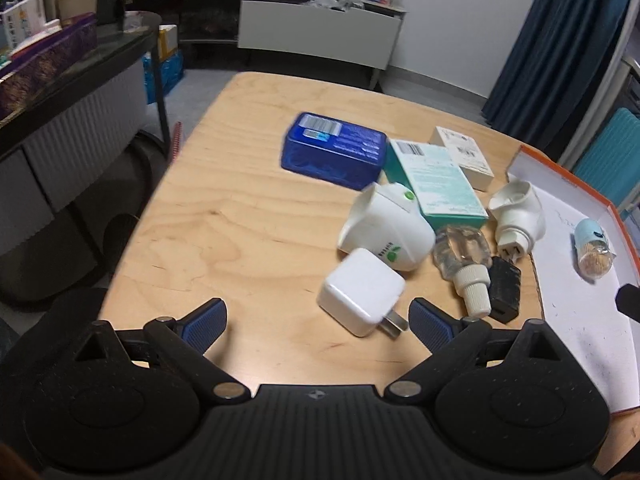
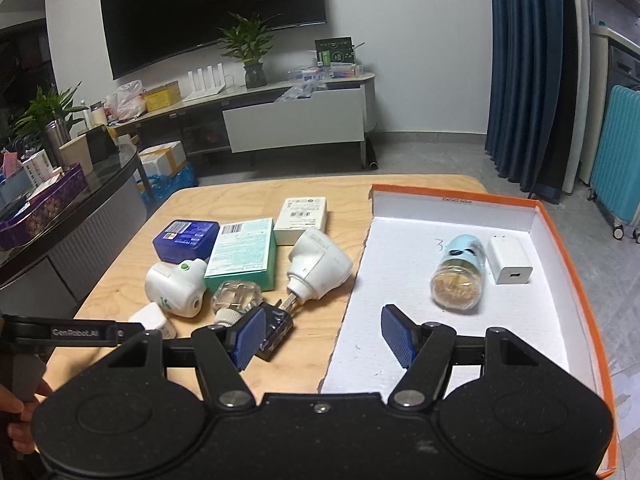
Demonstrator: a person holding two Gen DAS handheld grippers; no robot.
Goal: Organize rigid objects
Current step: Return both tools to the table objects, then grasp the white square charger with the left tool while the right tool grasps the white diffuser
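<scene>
white charger [image 1: 362,292] lies between the open left tool's [image 1: 318,320] fingers.

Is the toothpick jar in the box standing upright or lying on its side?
Lying on its side: the jar rests lengthwise on the box floor.

I read "GenRobot.AI" on the left gripper's black arm [image 2: 86,333], and a handwritten "3" on the tray [image 2: 440,245] floor.

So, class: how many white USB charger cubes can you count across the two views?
2. One white charger lies inside the orange-rimmed tray, beside the toothpick jar. The other charger lies on the wooden table, near the left gripper.
</scene>
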